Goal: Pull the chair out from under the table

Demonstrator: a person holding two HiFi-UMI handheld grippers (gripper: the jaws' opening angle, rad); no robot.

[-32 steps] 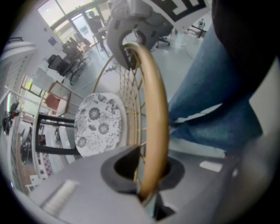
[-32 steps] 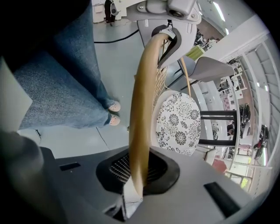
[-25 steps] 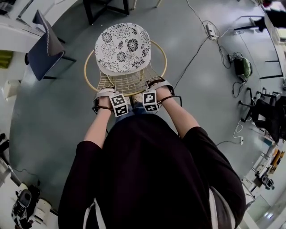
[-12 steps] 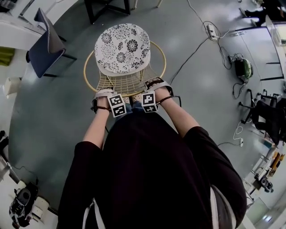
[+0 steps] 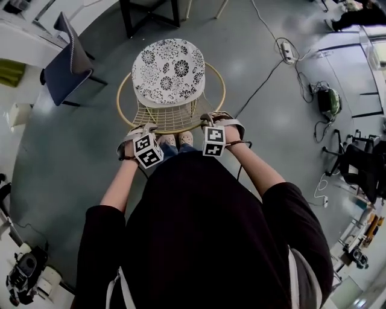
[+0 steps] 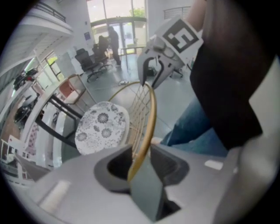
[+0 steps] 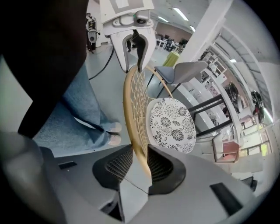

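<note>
Left tool [image 6: 141, 159] and right tool [image 7: 140, 162] have just been opening; each stands loose around the chair's [image 5: 169, 72] golden back rim [image 6: 148, 127]. With the chair on open floor [image 5: 72, 157], clear of the dark table frame [image 5: 125, 18], the pull looks finished; only lifting away seems left.
</note>
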